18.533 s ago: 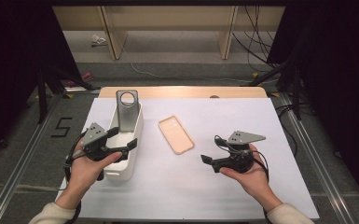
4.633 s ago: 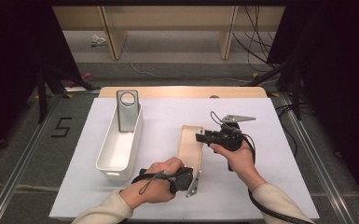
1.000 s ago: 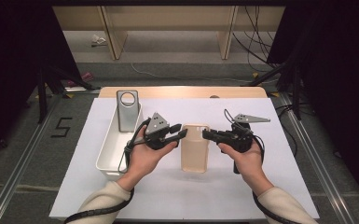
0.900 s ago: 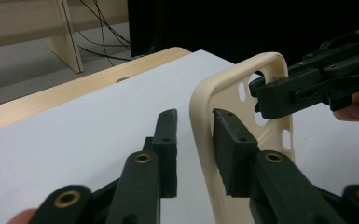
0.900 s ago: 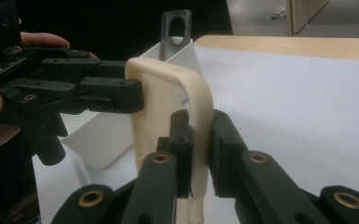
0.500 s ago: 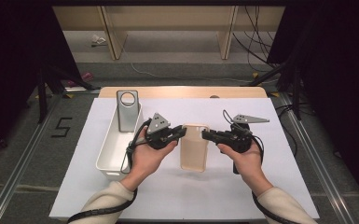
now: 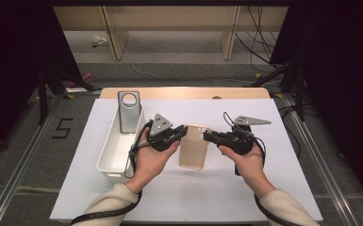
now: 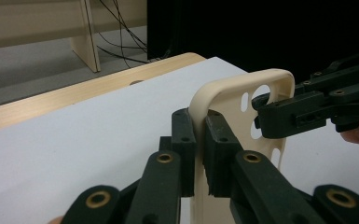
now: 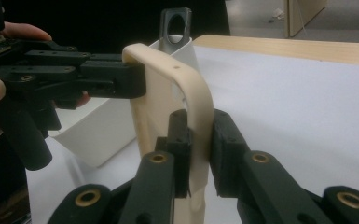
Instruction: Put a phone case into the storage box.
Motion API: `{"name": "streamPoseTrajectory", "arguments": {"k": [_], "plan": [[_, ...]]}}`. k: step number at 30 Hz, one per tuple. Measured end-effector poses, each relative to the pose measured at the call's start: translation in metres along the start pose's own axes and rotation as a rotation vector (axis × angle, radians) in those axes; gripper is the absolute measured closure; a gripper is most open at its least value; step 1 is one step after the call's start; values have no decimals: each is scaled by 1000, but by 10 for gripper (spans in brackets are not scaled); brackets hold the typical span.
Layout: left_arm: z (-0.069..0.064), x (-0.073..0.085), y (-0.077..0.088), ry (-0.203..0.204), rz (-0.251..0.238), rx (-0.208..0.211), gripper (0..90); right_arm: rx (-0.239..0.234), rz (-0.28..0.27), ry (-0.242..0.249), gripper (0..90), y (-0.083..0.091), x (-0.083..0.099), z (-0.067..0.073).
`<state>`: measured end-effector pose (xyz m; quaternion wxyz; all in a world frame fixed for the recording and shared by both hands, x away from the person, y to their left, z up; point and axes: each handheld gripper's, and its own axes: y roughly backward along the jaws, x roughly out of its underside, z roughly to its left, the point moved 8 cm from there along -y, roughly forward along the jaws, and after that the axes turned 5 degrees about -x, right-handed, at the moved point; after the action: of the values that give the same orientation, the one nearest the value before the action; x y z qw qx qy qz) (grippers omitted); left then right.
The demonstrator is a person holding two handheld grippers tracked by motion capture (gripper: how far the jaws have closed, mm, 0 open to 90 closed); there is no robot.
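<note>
You can read one mark: a dark "5" (image 7: 62, 128) on the grey floor (image 7: 23, 155) beside the table, well off to the outer side of your left gripper (image 7: 181, 133), away from its jaws. The phone case (image 7: 194, 148) clamped between your two grippers carries no legible lettering, and neither does the white bin (image 7: 115, 150) just behind the left jaws.

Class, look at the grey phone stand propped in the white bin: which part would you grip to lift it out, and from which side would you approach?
Grip the upper end of the grey phone stand, around its round hole, coming from above. That end rises clear of the white bin, while its lower part sits down between the bin's walls, which would likely block a sideways approach. It is a flat plate, so the jaws should close across its thin faces.
</note>
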<state>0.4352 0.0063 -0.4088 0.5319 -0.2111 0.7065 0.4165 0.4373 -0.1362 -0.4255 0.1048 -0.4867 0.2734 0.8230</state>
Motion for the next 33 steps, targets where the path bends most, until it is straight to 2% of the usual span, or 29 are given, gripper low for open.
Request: {"name": "streamPoseTrajectory", "arguments": {"k": [2, 4, 8, 11, 13, 18, 22, 33], "plan": [[2, -1, 1, -9, -2, -7, 837, 5, 1, -1, 739, 0, 1, -2], [6, -2, 2, 2, -4, -18, 838, 5, -2, -4, 723, 0, 1, -3], [15, -6, 5, 10, -13, -41, 838, 9, 1, 17, 599, 0, 1, -3], [21, -8, 9, 10, -21, -55, 837, 11, 9, 43, 505, 0, 0, -1], [24, -10, 10, 7, -24, -62, 838, 0, 18, 73, 451, 0, 0, 0], [32, -14, 15, 3, -37, -76, 838, 11, 19, 145, 331, 3, 0, 0], [37, -19, 20, 11, -49, -82, 837, 25, 36, 180, 307, 5, 4, -1], [47, -26, 28, -3, -68, -90, 837, 55, 38, 217, 254, 20, 7, -6]]}}
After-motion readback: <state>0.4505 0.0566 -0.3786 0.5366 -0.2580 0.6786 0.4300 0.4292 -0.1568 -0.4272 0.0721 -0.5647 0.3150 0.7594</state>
